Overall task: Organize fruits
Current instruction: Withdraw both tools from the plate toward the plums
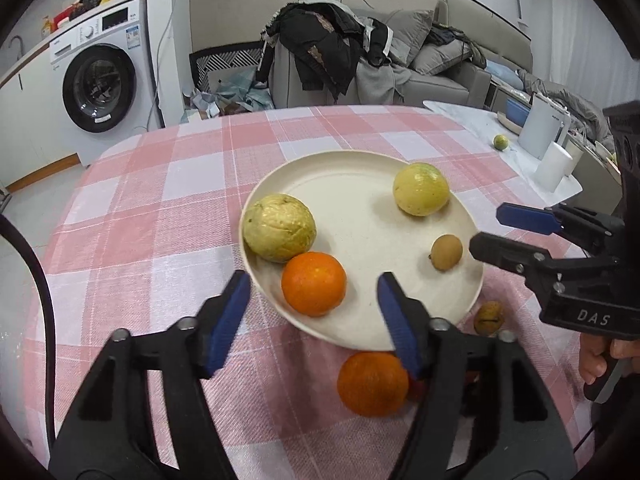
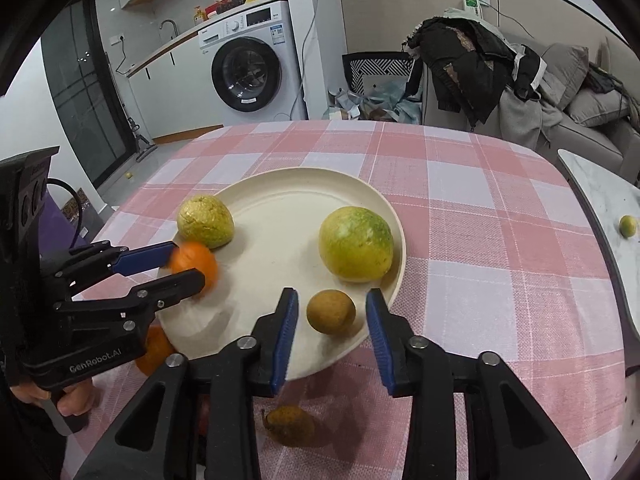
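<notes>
A cream plate point(image 1: 352, 208) point(image 2: 288, 208) on the pink checked cloth holds a wrinkled yellow fruit point(image 1: 279, 227) point(image 2: 205, 221), a smooth yellow-green fruit point(image 1: 421, 189) point(image 2: 356, 244), a small brown fruit point(image 1: 447, 252) point(image 2: 331, 311) and an orange point(image 1: 313, 284) point(image 2: 193, 263). My left gripper point(image 1: 314, 316) point(image 2: 182, 264) is open with its fingers either side of the orange. My right gripper point(image 2: 330, 336) point(image 1: 486, 228) is open with the small brown fruit between its fingers. A second orange point(image 1: 372, 384) point(image 2: 154, 350) and a small brown pear-like fruit point(image 1: 489, 318) point(image 2: 290, 426) lie on the cloth near the plate.
A white side table point(image 1: 500, 128) at the right carries a small green fruit point(image 1: 500, 142) point(image 2: 628, 226), a white box and cups. A washing machine point(image 1: 100, 80), a chair and a sofa piled with clothes stand beyond the table's far edge.
</notes>
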Action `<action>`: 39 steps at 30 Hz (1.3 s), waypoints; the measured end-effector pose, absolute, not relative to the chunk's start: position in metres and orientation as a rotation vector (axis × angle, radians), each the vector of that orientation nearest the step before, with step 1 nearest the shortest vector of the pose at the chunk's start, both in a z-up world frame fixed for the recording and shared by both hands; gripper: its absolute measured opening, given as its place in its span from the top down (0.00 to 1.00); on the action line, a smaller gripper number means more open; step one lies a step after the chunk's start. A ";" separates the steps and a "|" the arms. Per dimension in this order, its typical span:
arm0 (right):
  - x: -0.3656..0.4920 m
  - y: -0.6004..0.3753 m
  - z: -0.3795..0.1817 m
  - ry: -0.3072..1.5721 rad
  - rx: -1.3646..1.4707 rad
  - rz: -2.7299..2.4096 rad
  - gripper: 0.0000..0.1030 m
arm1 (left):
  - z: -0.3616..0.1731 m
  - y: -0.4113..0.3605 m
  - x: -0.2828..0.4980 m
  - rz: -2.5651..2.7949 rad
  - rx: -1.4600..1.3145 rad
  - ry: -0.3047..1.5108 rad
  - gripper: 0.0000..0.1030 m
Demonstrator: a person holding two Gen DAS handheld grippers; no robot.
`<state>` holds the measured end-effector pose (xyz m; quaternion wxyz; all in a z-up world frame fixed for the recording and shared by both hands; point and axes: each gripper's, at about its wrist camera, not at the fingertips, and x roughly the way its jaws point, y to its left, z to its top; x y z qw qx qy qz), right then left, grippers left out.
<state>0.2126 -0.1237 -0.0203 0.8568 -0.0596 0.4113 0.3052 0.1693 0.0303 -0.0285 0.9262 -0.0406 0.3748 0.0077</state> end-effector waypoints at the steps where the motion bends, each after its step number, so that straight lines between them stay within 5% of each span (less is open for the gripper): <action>1: 0.209 -0.127 -0.018 0.847 -0.127 0.636 0.48 | -0.026 0.031 0.163 0.021 -0.081 0.752 0.26; 6: 0.192 -0.139 -0.011 0.824 -0.102 0.651 0.16 | -0.013 0.032 0.134 0.042 -0.071 0.698 0.14; 9: 0.183 -0.145 -0.006 0.815 -0.087 0.661 0.08 | -0.005 0.032 0.113 0.051 -0.064 0.661 0.01; 11: 0.175 -0.150 0.000 0.796 -0.055 0.700 0.01 | -0.001 0.030 0.101 0.050 -0.051 0.641 0.01; 39: 0.128 -0.150 -0.014 0.848 -0.277 0.751 0.00 | -0.002 0.015 0.070 -0.018 -0.045 0.690 0.01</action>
